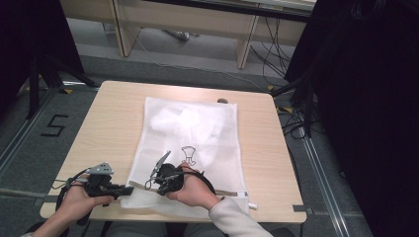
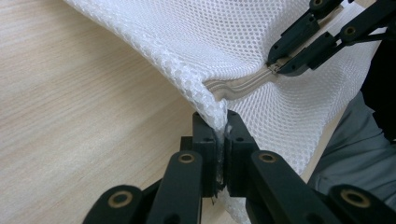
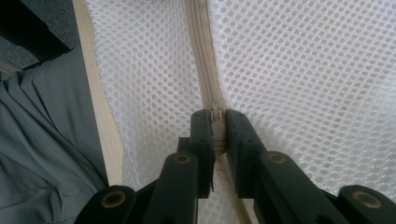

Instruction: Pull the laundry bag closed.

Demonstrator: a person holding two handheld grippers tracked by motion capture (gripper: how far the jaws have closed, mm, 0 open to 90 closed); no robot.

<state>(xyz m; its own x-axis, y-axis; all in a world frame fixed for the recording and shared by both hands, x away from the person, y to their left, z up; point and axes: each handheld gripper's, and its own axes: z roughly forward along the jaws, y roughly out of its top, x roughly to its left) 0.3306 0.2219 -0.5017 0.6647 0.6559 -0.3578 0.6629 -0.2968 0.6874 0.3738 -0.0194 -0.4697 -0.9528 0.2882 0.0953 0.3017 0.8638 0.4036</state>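
A white mesh bag lay mid-frame on the table. The left gripper pinched its corner at lower left. The right gripper clamped the zipper, seemingly at its pull.

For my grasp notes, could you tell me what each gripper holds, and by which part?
The left gripper pinches the white mesh bag at its near corner; the right gripper is shut on its zipper.
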